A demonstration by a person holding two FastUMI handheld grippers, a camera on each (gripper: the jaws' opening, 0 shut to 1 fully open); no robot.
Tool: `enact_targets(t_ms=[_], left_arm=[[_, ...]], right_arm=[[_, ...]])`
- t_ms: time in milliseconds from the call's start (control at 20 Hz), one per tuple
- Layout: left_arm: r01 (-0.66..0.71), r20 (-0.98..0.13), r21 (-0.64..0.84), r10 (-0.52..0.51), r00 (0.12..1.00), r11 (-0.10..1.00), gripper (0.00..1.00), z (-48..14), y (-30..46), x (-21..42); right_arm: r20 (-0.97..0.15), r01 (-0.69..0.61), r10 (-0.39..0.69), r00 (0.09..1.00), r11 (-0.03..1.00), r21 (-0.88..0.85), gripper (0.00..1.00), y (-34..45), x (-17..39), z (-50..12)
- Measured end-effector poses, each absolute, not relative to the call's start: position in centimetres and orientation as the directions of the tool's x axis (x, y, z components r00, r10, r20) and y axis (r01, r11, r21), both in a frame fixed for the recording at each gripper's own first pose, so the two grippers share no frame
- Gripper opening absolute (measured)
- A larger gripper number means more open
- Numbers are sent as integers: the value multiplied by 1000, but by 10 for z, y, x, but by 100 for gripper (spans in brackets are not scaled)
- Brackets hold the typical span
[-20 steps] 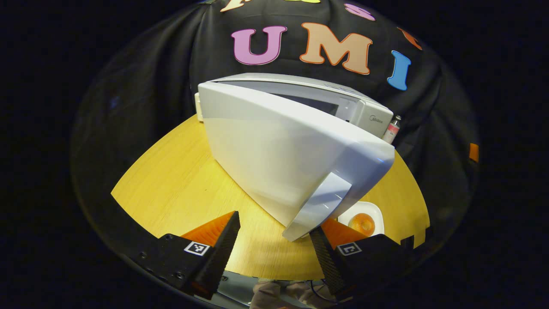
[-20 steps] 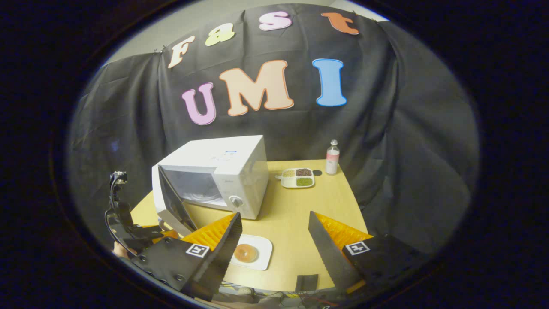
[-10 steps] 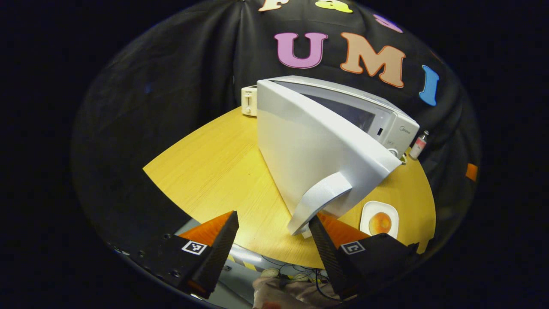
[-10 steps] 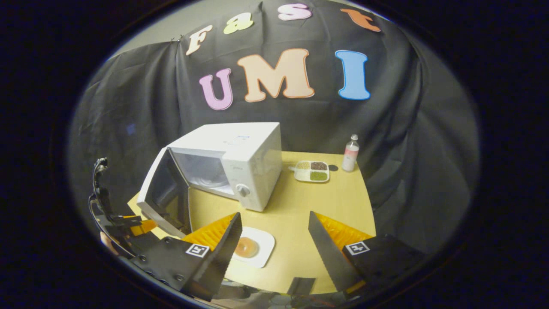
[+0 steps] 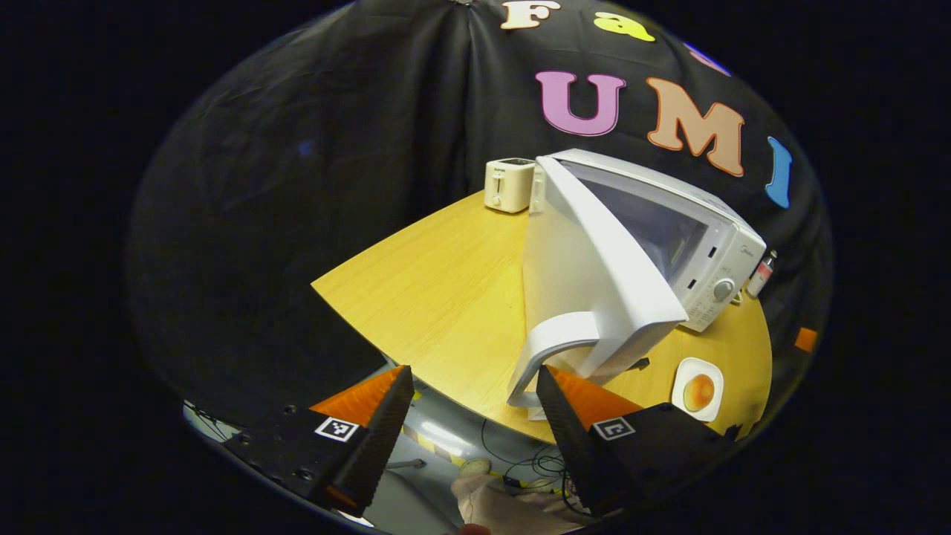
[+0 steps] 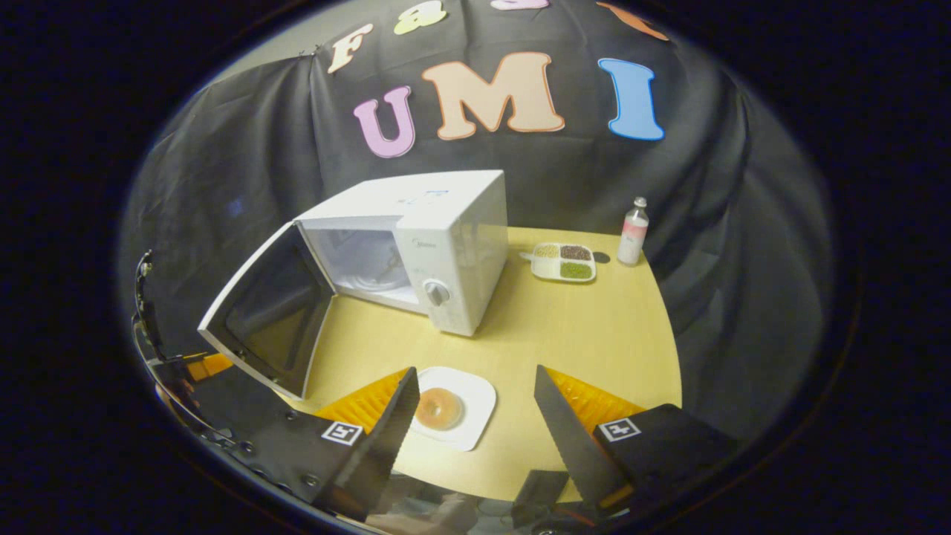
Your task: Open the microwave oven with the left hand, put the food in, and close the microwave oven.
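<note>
Looking along the left gripper (image 5: pixel 475 394): two fingers spread wide, gripping nothing. One white microwave (image 5: pixel 713 238) on one round wooden table (image 5: pixel 431 282), its door (image 5: pixel 587 275) swung well open. One curved door handle (image 5: pixel 550 349) just above and beside the right-hand finger (image 5: pixel 553 401); contact cannot be told. One small toaster (image 5: pixel 507 183) at the far table edge, just beside the microwave's back corner. One white plate (image 5: pixel 709 371) near the front right table edge, one round piece of food (image 5: pixel 698 391) on it. One small bottle (image 5: pixel 761 273) behind the microwave's dial side. Grey floor with cables below the table edge.

Looking along the right gripper (image 6: pixel 472 405): two fingers spread wide, nothing between the pads. Same microwave (image 6: pixel 446 230), door (image 6: pixel 267 312) wide open toward the left, cavity showing. One plate (image 6: pixel 475 401) with one ring-shaped piece of food (image 6: pixel 438 409) on the table (image 6: pixel 594 334), in front of the microwave and just ahead of the fingers, nearer the left-hand one. One divided tray (image 6: pixel 562 261) with three fillings, near the far edge. One bottle (image 6: pixel 632 232) just beside that tray. Other gripper (image 6: pixel 189 365) low at left, near the open door's outer edge.
</note>
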State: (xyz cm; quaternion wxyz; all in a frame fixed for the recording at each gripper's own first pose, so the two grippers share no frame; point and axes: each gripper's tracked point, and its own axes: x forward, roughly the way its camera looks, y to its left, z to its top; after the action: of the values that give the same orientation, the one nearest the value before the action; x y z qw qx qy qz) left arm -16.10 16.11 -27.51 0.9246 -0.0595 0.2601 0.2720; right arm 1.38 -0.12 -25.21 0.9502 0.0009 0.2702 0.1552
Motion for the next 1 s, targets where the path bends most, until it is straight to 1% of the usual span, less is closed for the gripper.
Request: enact_targets(t_ms=[150,200,250,450,650,750,800,850,900,950,1000], left_arm=[[-546,-509,19,478,716,838,98,-275,183,-168],[-541,-510,23,475,717,841,95,-276,190,-168],[-531,-509,30,470,721,847,95,-277,198,-170],[-493,-520,60,449,727,868,96,-269,235,-176],[-485,-531,63,441,724,872,95,-267,273,-188],[-490,-547,61,440,712,870,96,-270,293,-193],[-500,-551,64,449,704,864,96,-271,305,-196],[-512,-549,64,459,698,856,96,-270,315,-199],[-526,-547,57,467,694,849,96,-268,323,-201],[-543,-542,46,477,692,839,96,-263,331,-201],[-559,-529,30,487,695,829,96,-259,337,-201]], right_arm=[[-543,-276,274,794,958,80,99,13,18,-273],[-555,-267,265,789,960,78,99,18,19,-281],[-561,-255,256,787,963,83,99,23,21,-288],[-593,-189,211,777,977,99,99,47,26,-318],[-655,-145,171,736,985,95,99,65,25,-359],[-688,-146,161,708,986,80,99,70,22,-380],[-705,-153,147,694,987,56,94,71,23,-389],[-721,-164,136,680,986,32,94,70,22,-398],[-734,-172,128,667,985,15,99,71,21,-406],[-746,-180,128,653,984,12,99,72,21,-413],[-760,-184,127,637,983,10,94,73,22,-420]])
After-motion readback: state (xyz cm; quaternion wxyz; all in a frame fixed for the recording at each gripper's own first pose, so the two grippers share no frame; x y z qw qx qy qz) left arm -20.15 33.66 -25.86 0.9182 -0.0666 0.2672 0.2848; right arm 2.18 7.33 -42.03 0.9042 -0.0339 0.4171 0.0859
